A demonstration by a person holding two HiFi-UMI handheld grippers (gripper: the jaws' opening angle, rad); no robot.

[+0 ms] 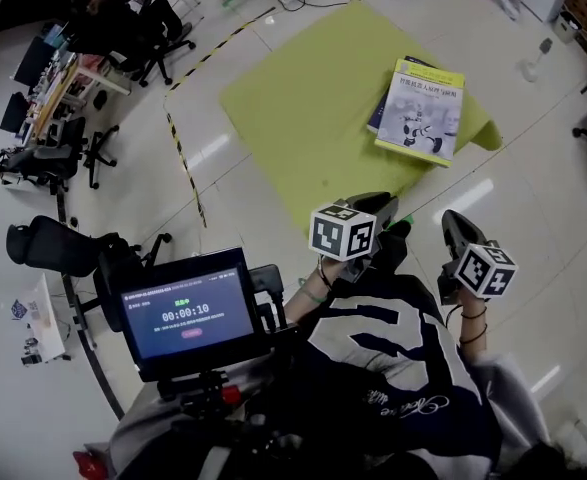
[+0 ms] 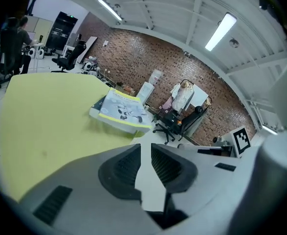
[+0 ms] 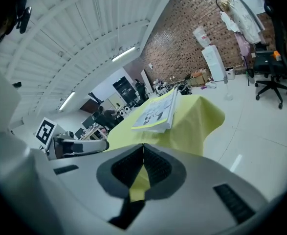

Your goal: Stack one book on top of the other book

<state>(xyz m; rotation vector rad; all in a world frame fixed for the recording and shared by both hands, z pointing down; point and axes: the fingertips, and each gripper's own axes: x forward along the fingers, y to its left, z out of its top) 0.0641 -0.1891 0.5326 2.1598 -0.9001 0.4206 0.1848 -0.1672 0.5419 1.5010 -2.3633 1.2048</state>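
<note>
Close against the person's chest (image 1: 393, 358), the left gripper (image 1: 381, 206) stands slightly spread and empty, the right gripper (image 1: 460, 226) pressed together on nothing. On the yellow-green bench (image 1: 303, 108), the yellow-covered book (image 1: 420, 108) already lies atop the blue book (image 1: 377, 118), well apart at 1 o'clock of the left gripper and 11 o'clock of the right.

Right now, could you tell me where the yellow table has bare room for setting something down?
Nearly all of the yellow table is bare: everything between the stacked books and its far, left and near edges in the head view. Only the right corner, under the books, is taken.
</note>
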